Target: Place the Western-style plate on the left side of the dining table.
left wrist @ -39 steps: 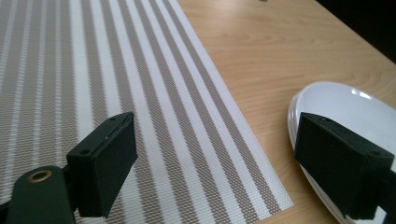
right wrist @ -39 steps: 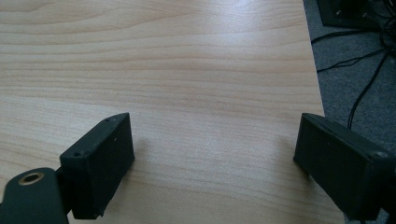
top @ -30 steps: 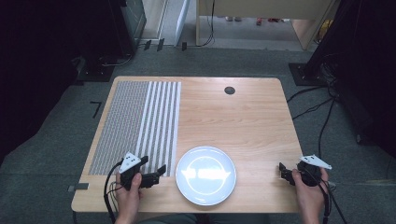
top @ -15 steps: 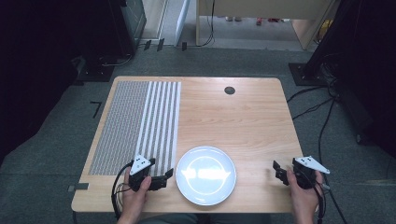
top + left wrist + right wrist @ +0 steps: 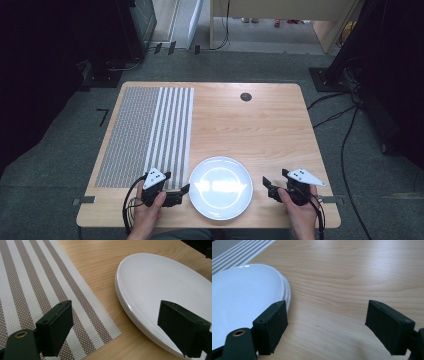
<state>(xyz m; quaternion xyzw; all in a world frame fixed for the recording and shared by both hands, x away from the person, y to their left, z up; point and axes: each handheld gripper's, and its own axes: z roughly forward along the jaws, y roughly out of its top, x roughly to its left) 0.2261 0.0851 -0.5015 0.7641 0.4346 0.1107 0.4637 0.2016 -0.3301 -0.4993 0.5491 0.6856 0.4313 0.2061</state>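
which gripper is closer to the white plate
Left. The left gripper sits right at the white plate's left rim; the right gripper is off its right side, a gap away.

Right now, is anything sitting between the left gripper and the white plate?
Nothing visible does. The left gripper is open right at the plate's left rim, over the corner of the striped placemat, with bare wooden table between mat and plate.
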